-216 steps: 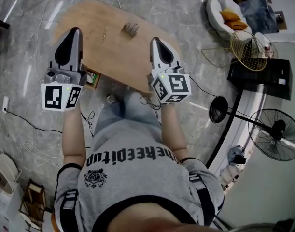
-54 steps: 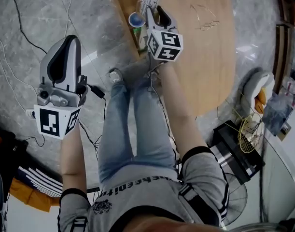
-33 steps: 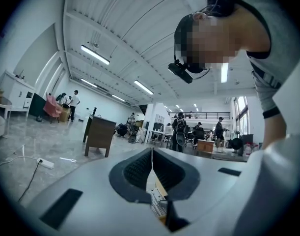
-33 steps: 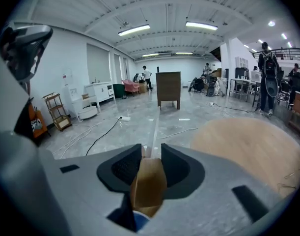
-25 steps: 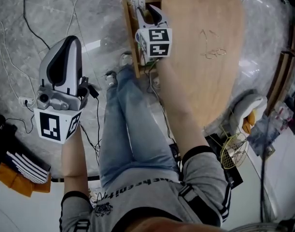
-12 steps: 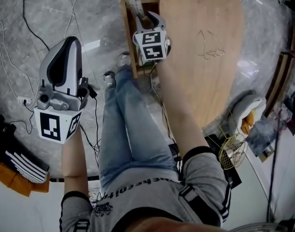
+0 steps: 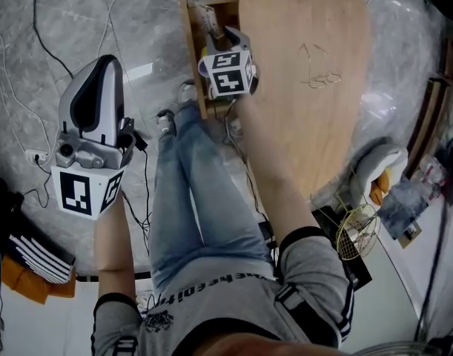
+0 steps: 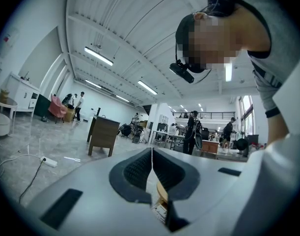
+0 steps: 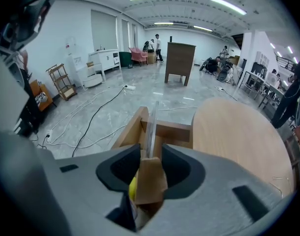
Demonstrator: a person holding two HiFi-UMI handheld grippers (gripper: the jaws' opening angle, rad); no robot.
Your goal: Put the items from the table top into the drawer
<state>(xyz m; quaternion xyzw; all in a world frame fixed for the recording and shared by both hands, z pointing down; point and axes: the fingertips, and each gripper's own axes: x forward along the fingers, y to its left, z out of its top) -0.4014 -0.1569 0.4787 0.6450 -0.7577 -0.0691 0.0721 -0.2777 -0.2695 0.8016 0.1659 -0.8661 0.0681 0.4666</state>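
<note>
**Brown card packet dips lower over the drawer**

At the left of the head view, the left gripper is in the same spot as half a second ago, over the shiny grey stone floor. Its smooth grey shell is rounded. Its two bumpy black pads are pressed together with nothing between them.

Near the top middle, the right gripper has tipped down more. Its black-and-white cube has slid a bit lower in the frame. The packet has come down with it and now pokes into the open wooden drawer. The packet is flat and thin, with a brown card part and a clear shiny part. It stands on its edge between the pads. The pads have just been opening a little, but they touch the card on both sides. Something yellow shows under the jaws, and I cannot tell what it is. The top end of the drawer is cut off by the frame edge, and the gripper hides most of its inside.

To the right is the smooth, rounded, pale wood table. A thin bent wire thing lies on it, too small to make out.
</note>
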